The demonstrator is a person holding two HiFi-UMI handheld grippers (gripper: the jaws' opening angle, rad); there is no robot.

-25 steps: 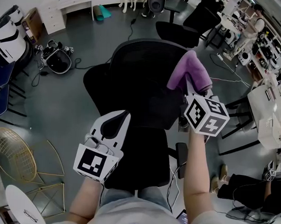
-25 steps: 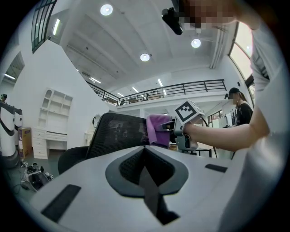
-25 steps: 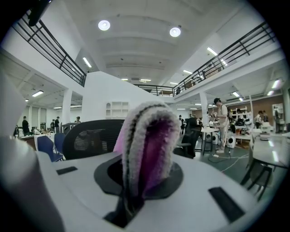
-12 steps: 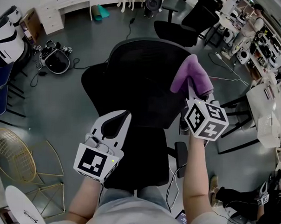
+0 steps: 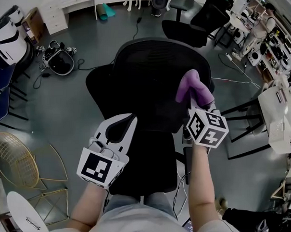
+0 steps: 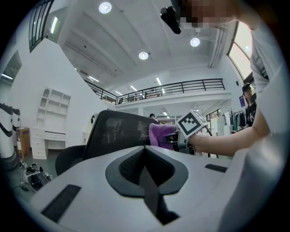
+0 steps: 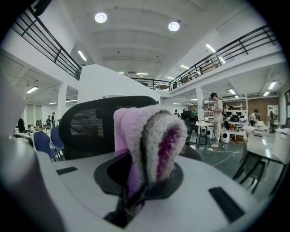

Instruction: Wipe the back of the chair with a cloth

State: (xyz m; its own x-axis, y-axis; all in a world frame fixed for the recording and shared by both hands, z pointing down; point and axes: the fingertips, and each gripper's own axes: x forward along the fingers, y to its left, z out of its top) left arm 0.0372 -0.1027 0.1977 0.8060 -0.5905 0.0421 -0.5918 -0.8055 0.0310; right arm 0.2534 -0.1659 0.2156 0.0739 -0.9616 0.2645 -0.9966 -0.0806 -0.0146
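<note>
A black mesh office chair (image 5: 151, 84) stands in front of me, its backrest (image 7: 97, 129) facing my grippers. My right gripper (image 5: 200, 105) is shut on a folded purple cloth (image 5: 194, 89), which it holds against the right side of the backrest. The right gripper view shows the cloth (image 7: 147, 142) sticking up from the shut jaws, close to the mesh. My left gripper (image 5: 120, 129) is shut and holds nothing, low over the chair's left side. In the left gripper view the backrest (image 6: 118, 136) and the purple cloth (image 6: 159, 135) show beyond the jaws.
A gold wire chair (image 5: 18, 163) stands at the lower left. A second black chair (image 5: 190, 28) is behind the first. Cables and a black bag (image 5: 59, 61) lie on the grey floor at the left. Desks with equipment (image 5: 276, 109) line the right side.
My right gripper has moved the cloth down and slightly left along the backrest's right side. The left gripper has stayed put.
</note>
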